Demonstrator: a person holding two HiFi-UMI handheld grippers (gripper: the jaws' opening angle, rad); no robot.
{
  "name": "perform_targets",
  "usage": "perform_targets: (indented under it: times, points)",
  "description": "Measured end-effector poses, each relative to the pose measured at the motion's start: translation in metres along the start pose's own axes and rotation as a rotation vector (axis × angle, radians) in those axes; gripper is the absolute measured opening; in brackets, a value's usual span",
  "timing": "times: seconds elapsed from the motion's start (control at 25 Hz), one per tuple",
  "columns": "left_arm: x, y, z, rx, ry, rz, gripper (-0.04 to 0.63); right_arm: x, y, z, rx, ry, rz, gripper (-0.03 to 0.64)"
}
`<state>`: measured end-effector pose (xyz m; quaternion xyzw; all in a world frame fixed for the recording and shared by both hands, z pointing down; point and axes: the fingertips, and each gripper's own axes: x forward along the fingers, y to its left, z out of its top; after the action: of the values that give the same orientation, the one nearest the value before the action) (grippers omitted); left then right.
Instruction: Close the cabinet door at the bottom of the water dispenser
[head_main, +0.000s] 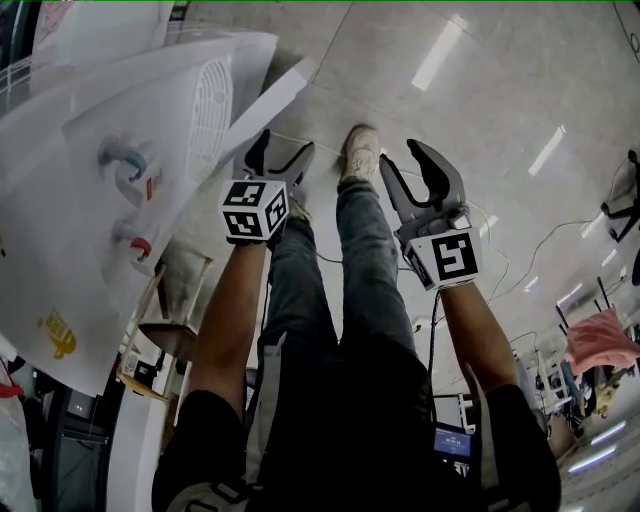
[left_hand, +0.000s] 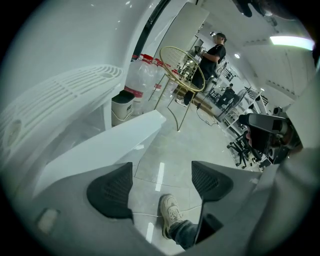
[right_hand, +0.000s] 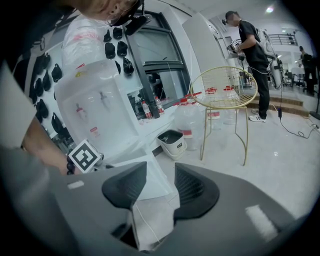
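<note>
The tiled floor (head_main: 420, 60) is open ahead and to the right of both grippers. On the left the room is closed off by the white water dispenser (head_main: 120, 170). Its bottom cabinet door (head_main: 272, 98) stands swung out, with the long free edge running out over the floor.

Past the door I see a small bin (left_hand: 122, 105), a cluster of big water bottles (left_hand: 145, 75) and a gold wire chair (left_hand: 183, 67). Further back a person (left_hand: 212, 50) stands at some racks, well apart from my working area. A thin cable (head_main: 500, 250) trails across the tiles on the right. My operator's shoe (head_main: 358, 150) is planted on the floor between the two grippers.

The left gripper (head_main: 283, 150) has its jaws wide apart with only floor and the shoe showing between them. The door sits just ahead and to the left of its left jaw, near but not touching. The right gripper (head_main: 402, 155) is partly open and holds nothing. In its own view the door's white panel (right_hand: 150, 172) shows through the gap, beyond the jaws and clear of them. The door is nearer to the left gripper.
</note>
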<state>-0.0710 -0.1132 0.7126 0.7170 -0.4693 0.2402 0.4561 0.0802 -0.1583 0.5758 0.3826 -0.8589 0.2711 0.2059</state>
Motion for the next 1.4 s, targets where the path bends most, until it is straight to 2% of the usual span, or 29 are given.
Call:
perform_targets:
  times: [0.92, 1.4]
  points:
    - [0.016, 0.020, 0.033, 0.015, -0.002, 0.013, 0.383, 0.016, -0.016, 0.017, 0.006, 0.005, -0.026, 0.176]
    - [0.028, 0.026, 0.036, 0.030, 0.016, 0.025, 0.383, 0.018, -0.026, 0.014, 0.023, 0.016, -0.039, 0.176]
